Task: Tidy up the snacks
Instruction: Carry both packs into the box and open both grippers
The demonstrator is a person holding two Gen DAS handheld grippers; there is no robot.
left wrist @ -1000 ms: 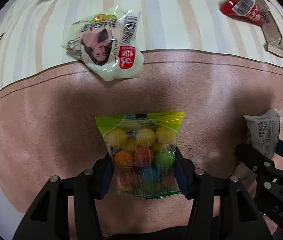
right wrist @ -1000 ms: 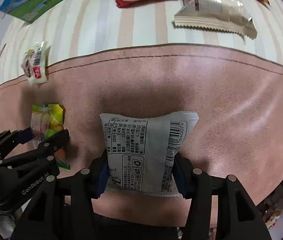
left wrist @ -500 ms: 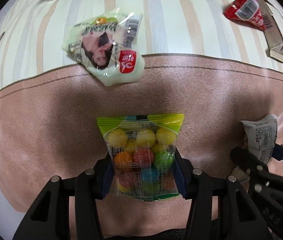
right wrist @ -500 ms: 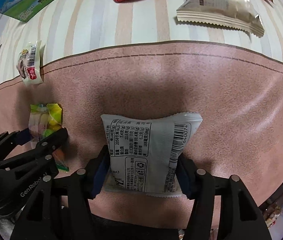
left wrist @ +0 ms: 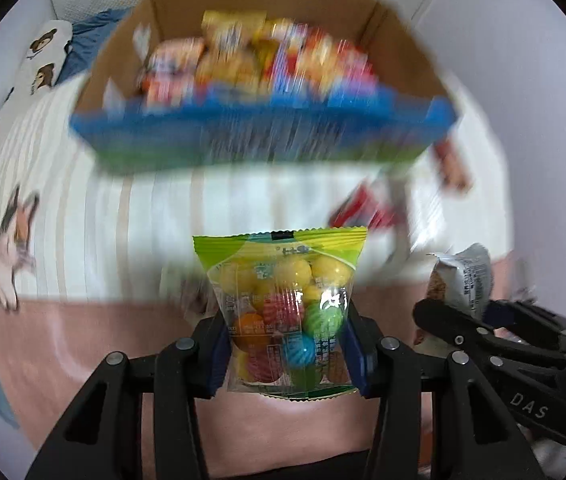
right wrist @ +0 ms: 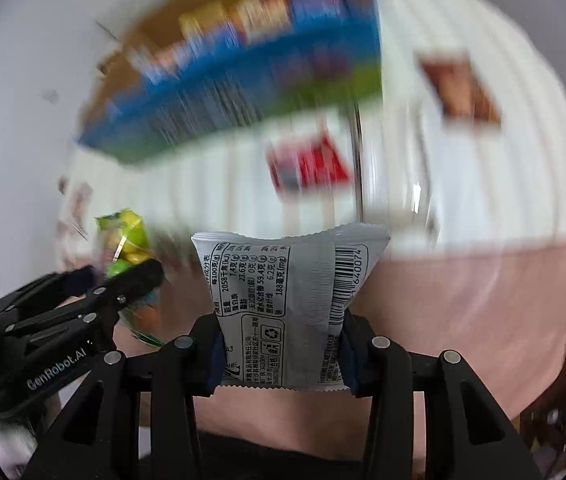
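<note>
Between the blue pads of the left gripper (left wrist: 286, 354) sits a clear bag of coloured gumballs (left wrist: 283, 300), its green crimped header standing free above the fingers while the jaws go on closing against its sides; beside it the right gripper (right wrist: 281, 354) pinches a grey snack packet (right wrist: 287, 304) across its lower half, jaws likewise closing, with the printed nutrition panel and barcode facing the camera. Both packets look light and slippery, so the grip is probably best kept on the filled body, not the thin sealed edge, and the squeeze gentle: the gumballs are hard spheres that can roll inside the film and let the bag twist, while the grey packet is a soft pillow that dents easily. Below and around both tools lies a pink, faintly mottled cloth (left wrist: 83, 340), meeting a pale striped sheet (left wrist: 103, 220) farther off. On that sheet, blurred, are a red packet (right wrist: 311, 166) and a brown packet (right wrist: 461, 90). Farthest stands an open cardboard box (left wrist: 263, 80) with a blue and green front wall, already holding many bright wrappers. Carrying the two packets there seems to be the step in hand; releasing each low over a gap among the wrappers should keep it from sliding back out over the rim.
</note>
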